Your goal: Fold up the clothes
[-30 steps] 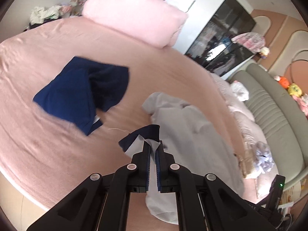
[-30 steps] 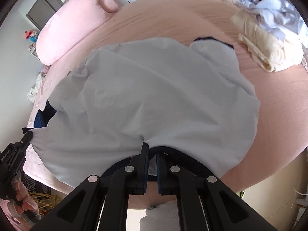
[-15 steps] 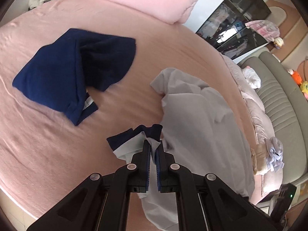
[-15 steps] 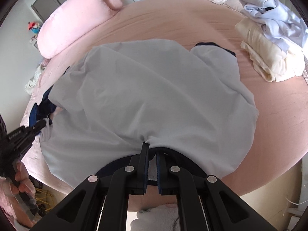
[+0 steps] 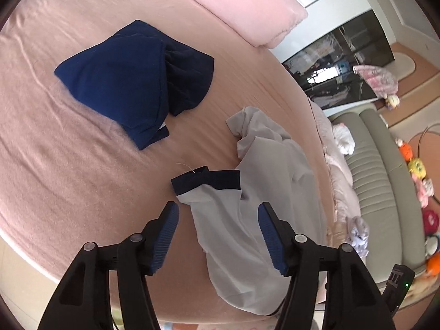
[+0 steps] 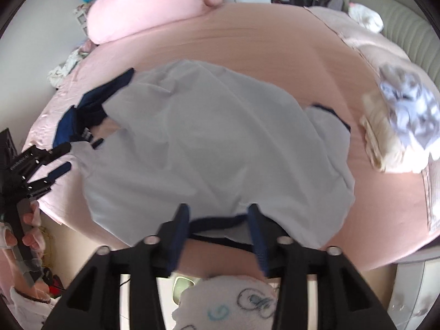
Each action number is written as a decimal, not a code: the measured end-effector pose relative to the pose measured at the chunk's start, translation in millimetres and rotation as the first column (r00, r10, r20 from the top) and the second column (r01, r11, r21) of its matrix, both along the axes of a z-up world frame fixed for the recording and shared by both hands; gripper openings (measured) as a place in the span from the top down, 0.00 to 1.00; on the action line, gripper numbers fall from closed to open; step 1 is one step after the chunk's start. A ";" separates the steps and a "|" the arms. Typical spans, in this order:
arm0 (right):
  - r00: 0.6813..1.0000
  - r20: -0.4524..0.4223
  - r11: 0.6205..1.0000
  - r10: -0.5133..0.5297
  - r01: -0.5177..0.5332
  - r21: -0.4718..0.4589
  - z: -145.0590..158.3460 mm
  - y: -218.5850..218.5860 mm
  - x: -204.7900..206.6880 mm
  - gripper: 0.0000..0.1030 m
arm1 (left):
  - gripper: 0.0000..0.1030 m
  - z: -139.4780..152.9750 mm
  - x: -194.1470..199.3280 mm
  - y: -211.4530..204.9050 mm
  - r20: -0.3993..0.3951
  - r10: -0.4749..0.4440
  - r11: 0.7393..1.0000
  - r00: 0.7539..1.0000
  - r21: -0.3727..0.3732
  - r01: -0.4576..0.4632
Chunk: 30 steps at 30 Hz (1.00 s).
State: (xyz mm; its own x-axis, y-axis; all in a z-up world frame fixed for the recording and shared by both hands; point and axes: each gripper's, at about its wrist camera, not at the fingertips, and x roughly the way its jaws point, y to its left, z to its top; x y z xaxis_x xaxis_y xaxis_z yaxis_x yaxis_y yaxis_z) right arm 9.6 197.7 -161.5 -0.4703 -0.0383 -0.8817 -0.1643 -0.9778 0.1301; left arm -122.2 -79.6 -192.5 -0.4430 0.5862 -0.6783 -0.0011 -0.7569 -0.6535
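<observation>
Left gripper (image 5: 218, 214): jaws opening, pads clear of the cloth; the shirt's sleeve lies on the bed between them, not pinched
Right gripper (image 6: 218, 214): jaws opening, nothing pressed; the shirt's dark-edged hem sits between the fingers at 6 o'clock of the right view
Shirt (image 6: 209, 143): pale grey with navy trim, spread loosely on the bed, filling the middle of the right view; in the left view it runs from 6 toward 3 o'clock, its navy cuff (image 5: 206, 178) just ahead of the fingers
Hand (image 6: 30, 220): at 8 o'clock in the right view, wrapped round the left gripper's handle
Bed (image 5: 68, 178): round, covered by a pink sheet with soft creases, taking up most of both views
Navy garment (image 5: 132, 82): crumpled at 11 o'clock in the left view, well apart from the shirt
Cream pile (image 6: 385, 140): folded cloth with a white crumpled piece on top, at 3 o'clock in the right view, near the bed's edge
Pillow (image 5: 242, 2): big and pink, at 12 o'clock on the far side
Cabinet (image 5: 343, 60): dark glass front, at 2 o'clock beyond the bed
Sofa (image 5: 379, 181): grey-green, ribbed, at 3 o'clock, soft toys on its far side
</observation>
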 end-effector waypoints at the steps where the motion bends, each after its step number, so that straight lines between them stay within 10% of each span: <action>1: 1.000 -0.016 1.000 0.026 -0.026 -0.008 6.4 -5.3 -4.3 0.53 | 0.44 1.8 -1.1 -0.9 0.009 0.005 1.000 1.000 -0.001 -0.005; 15: 0.984 -0.024 0.983 0.176 -0.177 -0.053 23.0 -12.7 -47.3 0.53 | 0.43 56.5 -21.2 52.2 -0.072 -0.097 0.967 0.993 -0.242 0.077; 30: 0.988 0.039 0.985 0.147 -0.150 0.084 61.8 69.3 -100.4 0.47 | 0.42 129.7 -137.4 178.6 0.082 -0.249 0.944 0.965 -0.202 0.261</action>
